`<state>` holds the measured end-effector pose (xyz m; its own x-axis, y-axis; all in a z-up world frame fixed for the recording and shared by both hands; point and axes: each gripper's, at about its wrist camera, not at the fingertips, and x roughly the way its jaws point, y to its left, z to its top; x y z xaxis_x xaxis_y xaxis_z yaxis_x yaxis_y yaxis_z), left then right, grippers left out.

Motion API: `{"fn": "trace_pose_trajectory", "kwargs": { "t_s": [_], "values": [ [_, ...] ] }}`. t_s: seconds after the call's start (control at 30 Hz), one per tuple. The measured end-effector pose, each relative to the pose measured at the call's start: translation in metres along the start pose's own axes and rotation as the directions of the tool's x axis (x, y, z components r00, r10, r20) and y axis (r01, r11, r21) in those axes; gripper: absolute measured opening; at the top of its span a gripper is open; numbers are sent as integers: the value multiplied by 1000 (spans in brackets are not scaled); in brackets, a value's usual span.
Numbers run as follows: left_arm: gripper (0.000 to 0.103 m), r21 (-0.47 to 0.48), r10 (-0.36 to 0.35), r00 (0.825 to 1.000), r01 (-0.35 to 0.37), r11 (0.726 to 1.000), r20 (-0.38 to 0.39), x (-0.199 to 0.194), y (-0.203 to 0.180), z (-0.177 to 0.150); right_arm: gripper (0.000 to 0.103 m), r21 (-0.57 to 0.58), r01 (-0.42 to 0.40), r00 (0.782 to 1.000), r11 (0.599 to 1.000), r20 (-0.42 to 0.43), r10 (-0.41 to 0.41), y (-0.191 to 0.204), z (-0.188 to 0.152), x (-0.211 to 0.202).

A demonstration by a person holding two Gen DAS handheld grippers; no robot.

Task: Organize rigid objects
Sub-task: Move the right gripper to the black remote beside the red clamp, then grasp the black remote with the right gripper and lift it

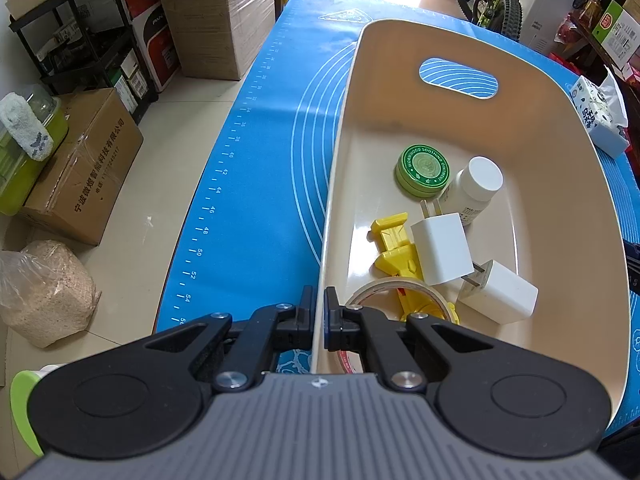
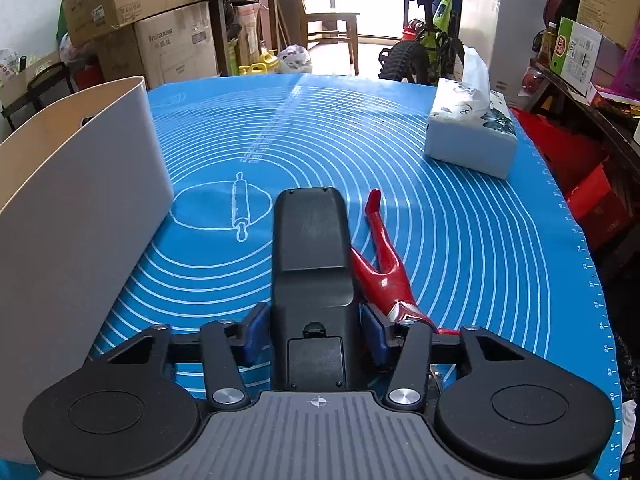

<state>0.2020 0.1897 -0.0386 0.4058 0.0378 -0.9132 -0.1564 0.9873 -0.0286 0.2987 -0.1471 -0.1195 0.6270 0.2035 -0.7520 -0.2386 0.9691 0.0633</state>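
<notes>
Firstly, from the left wrist camera, the left tongs [image 1: 319, 303] are pinched tight on the near rim of the cream bin [image 1: 532, 184], one finger outside the wall and one inside. The bin stands on the blue mat [image 1: 272, 128] that covers the table. Inside the bin lie a green round tin [image 1: 422, 168], a white bottle [image 1: 474, 190] just beside it, two white plug chargers [image 1: 442, 250] [image 1: 498, 292] touching each other, a yellow plastic piece [image 1: 394, 246] and a roll of tape [image 1: 394, 294] near the tongs. A tissue pack [image 1: 598, 118] lies on the mat beyond the right wall of the bin. Cardboard boxes [image 1: 80, 168] stand on the floor to the left.

Next, from the right wrist camera, the right tongs [image 2: 315, 330] stand half open around a black remote control [image 2: 310, 248], which lies back side up on the mat [image 2: 460, 240]. The blue pads [image 2: 256, 326] are at both sides of its near end; I cannot tell if they already press it. A red figure [image 2: 384, 256] lies just beside the remote at the right, touching its edge. The bin [image 2: 80, 200] is at the left, and the tissue pack [image 2: 472, 132] is far at the right.
</notes>
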Motion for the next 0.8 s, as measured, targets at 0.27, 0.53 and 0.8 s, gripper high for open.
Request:
{"fn": "trace_pose_trajectory", "kwargs": {
  "t_s": [0.27,0.53,0.8],
  "values": [
    [5,0,0,1000,0,1000,0,1,0,-1,53,-34,30,999,999,36,-29,7,-7,-7],
    [5,0,1,1000,-1,1000,0,1,0,-1,53,-39,26,994,999,107,-21,11,-4,-29],
    [5,-1,0,1000,0,1000,0,1,0,0,53,-38,17,991,999,133,-12,23,12,-55]
  ]
}}
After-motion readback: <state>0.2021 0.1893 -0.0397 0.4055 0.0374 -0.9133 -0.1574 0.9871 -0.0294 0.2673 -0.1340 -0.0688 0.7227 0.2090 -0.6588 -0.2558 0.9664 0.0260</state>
